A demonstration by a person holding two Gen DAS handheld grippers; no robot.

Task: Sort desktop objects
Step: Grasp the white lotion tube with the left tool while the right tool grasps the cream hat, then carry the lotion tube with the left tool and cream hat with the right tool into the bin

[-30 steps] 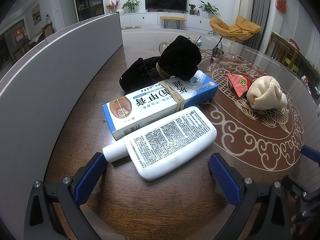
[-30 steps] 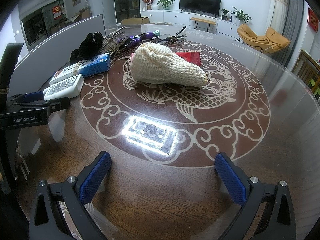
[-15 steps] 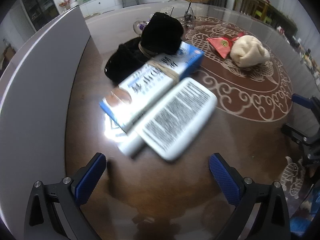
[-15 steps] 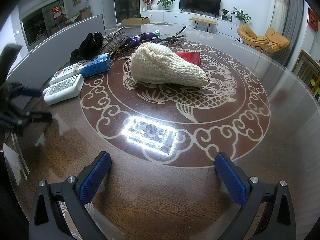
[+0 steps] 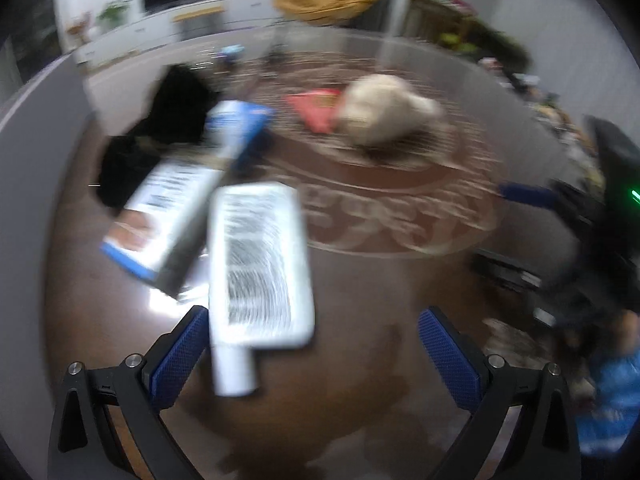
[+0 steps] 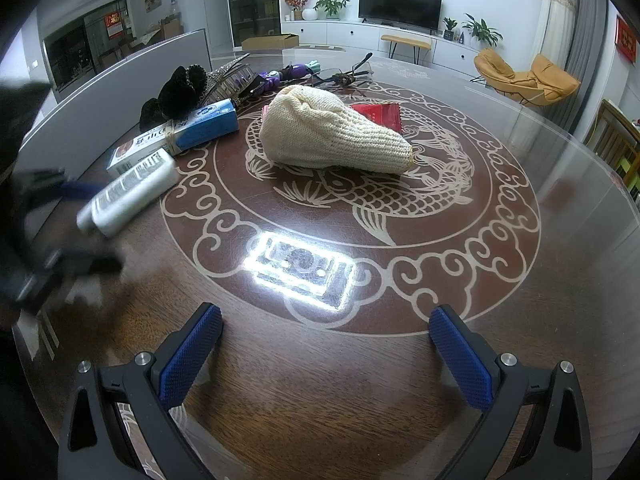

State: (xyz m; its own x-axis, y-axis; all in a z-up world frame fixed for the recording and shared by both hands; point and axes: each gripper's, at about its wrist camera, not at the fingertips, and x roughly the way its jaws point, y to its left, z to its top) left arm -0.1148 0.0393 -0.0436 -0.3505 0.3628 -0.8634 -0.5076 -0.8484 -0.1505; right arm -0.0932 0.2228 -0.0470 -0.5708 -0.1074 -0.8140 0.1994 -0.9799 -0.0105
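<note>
Swung round, left tool (image 5: 314,346) gapes wide over white bottle (image 5: 260,264), cap nearest it.

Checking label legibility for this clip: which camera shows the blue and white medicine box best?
The right wrist view: the blue and white medicine box is sharp there, lying between the black fabric item and the white bottle. The left wrist view has it closer but motion-blurred, print unreadable.

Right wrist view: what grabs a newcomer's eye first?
The cream knitted hat lying mid-table on the carp inlay, partly covering a red packet. Then the lamp glare on the glass in front of the open right gripper. At left, a white bottle beside a blue-and-white box.
</note>
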